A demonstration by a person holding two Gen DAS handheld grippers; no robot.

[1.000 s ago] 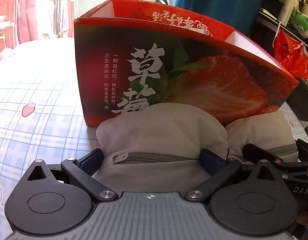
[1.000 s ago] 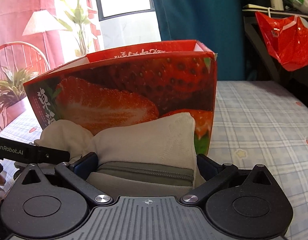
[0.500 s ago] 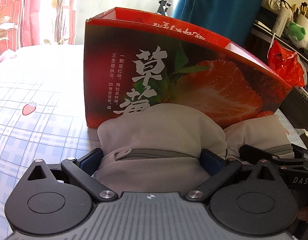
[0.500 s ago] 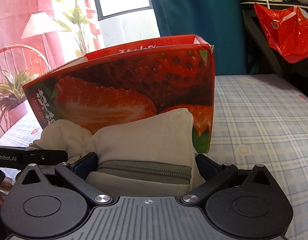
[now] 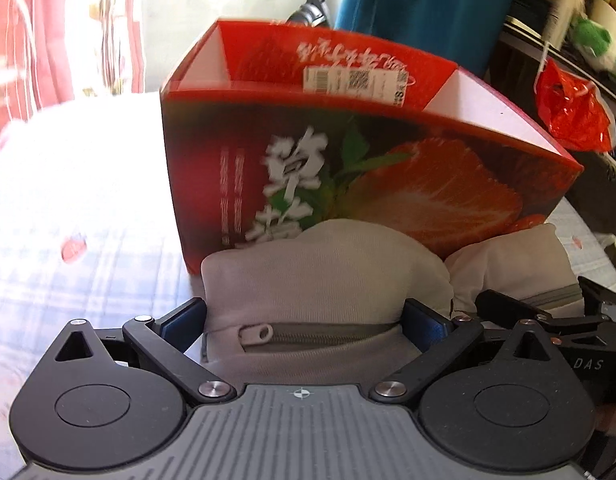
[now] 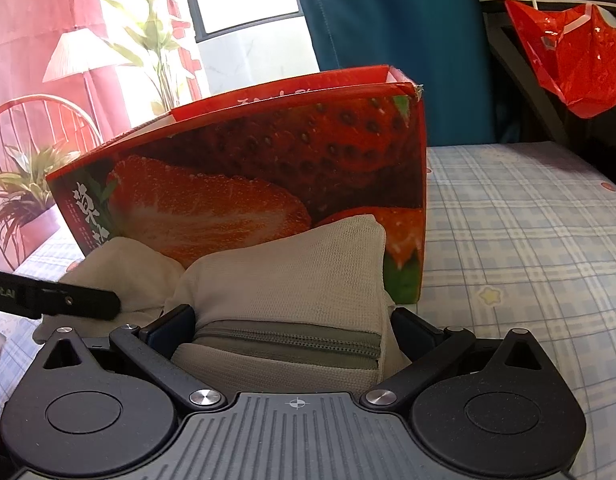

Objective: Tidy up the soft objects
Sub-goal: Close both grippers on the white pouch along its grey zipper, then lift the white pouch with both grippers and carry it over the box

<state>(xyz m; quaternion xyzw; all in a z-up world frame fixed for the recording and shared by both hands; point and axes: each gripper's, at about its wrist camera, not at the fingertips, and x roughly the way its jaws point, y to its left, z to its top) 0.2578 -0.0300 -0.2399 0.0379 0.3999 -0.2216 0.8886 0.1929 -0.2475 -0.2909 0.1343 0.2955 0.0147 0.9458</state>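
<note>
A beige zippered cushion (image 5: 328, 276) is held at both ends. My left gripper (image 5: 305, 316) is shut on its left end, where the zipper pull shows. My right gripper (image 6: 291, 320) is shut on its right end (image 6: 291, 276). The cushion hangs in front of an open red strawberry box (image 5: 388, 176), below the box's rim. The box also shows in the right wrist view (image 6: 267, 168). The right gripper's body shows at the right of the left wrist view (image 5: 548, 320); the left gripper's arm shows at the left of the right wrist view (image 6: 51, 300).
The box stands on a checked blue-and-white tablecloth (image 6: 528, 240). A red plastic bag (image 6: 568, 60) hangs at the right by dark shelves. A teal curtain (image 6: 388, 20) is behind the box. A lamp, plants and a red chair (image 6: 39, 120) stand at the left.
Both grippers have risen with the cushion. The box's open top and inner walls now show in the left wrist view. Both stay shut.
</note>
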